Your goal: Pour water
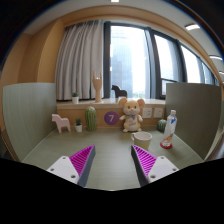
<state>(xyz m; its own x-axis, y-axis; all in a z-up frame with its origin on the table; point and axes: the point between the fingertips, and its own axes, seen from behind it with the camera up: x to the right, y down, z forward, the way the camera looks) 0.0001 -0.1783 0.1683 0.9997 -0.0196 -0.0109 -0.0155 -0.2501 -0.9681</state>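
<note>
My claw (112,160) hangs open and empty, while the upright white bottle (170,124) stands well ahead and to its right on the worktop (110,150), near the small cup (143,139).

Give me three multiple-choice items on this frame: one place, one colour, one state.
1. Where is the plush mouse toy with big ears?
A. between the tongs' fingers
B. beyond the tongs, at the table's far edge
C. on the windowsill

2. What colour are the tongs' finger pads?
A. magenta
B. green
C. yellow

3. How do the tongs stand?
A. shut on a cup
B. shut, empty
C. open, empty

B: the toy sits far past the fingers, before the window.
A: both inner faces show magenta.
C: a wide gap of bare grey table lies between the fingers.
</note>
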